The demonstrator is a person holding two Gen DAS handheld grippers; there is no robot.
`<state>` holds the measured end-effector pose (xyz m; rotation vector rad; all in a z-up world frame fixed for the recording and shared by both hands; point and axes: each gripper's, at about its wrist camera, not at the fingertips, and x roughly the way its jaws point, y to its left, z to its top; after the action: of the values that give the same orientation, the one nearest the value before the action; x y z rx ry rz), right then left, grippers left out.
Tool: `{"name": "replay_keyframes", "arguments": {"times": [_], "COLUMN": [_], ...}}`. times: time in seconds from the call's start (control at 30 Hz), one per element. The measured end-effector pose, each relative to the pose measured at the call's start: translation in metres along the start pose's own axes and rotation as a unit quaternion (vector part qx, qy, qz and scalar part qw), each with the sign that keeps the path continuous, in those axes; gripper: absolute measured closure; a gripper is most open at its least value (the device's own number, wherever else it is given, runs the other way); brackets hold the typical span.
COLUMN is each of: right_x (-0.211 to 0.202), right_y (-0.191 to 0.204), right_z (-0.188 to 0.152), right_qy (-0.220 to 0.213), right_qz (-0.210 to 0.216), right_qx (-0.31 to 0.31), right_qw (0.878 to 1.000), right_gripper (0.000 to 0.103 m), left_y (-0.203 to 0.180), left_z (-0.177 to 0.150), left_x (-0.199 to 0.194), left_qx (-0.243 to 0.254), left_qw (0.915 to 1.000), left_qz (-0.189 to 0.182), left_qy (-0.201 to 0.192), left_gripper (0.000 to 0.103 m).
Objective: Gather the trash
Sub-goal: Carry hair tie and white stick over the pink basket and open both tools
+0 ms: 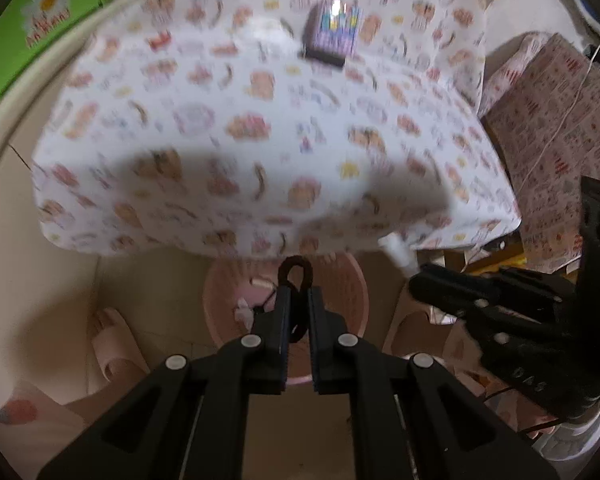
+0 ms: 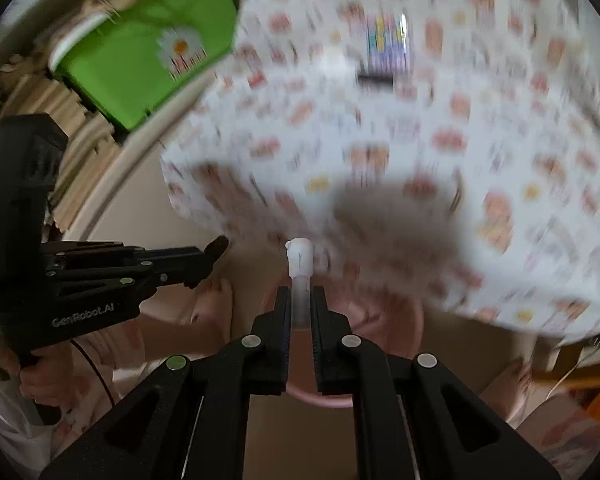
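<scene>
Both loads hang over the pink bin (image 1: 340, 280) below the counter (image 1: 260, 140). The left gripper (image 1: 299, 300) pinches a black hair tie (image 1: 294, 270); the right gripper (image 2: 301, 300) clamps a small tube (image 2: 300, 264) (white-capped). Next: open over the bin mouth, I judge.

Black looped hair tie (image 1: 293, 270), loop poking past closed jaws, above pink round bin (image 1: 352, 292), small clear tube with white cap (image 2: 300, 264), upright, clamped between closed jaws, cap outward, over bin rim
</scene>
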<state>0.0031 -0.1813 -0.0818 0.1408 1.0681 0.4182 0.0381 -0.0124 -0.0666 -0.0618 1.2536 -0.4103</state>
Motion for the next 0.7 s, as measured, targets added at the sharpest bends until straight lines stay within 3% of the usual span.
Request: {"name": "replay_keyframes", "arguments": {"times": [0.17,0.37,0.57,0.7], "right_x": [0.048,0.115,0.152,0.158], "right_y": [-0.003,-0.026,-0.040,-0.047], "right_z": [-0.018,-0.048,-0.079,-0.087], "right_qy": [0.076,0.175,0.239,0.244], "right_qz": [-0.067,-0.070,-0.072,-0.075], "right_qx": [-0.035,0.001,0.009,0.015], "right_qw": [0.994,0.982,0.968,0.967], "right_gripper": [0.093,0.093,0.093,0.093], "left_y": [0.010,0.021,0.022,0.027], "left_z": [-0.006,-0.026,-0.034,-0.033], "left_x": [0.050,0.104,0.118,0.121], "left_qx": [-0.027,-0.046,-0.041,-0.051], "left_qw": [0.9976,0.9881,0.9851,0.9838], "left_qz": [0.012,0.026,0.034,0.032], "left_qy": [0.062,0.145,0.164,0.169], "left_gripper": [0.096,0.096,0.096,0.090]}}
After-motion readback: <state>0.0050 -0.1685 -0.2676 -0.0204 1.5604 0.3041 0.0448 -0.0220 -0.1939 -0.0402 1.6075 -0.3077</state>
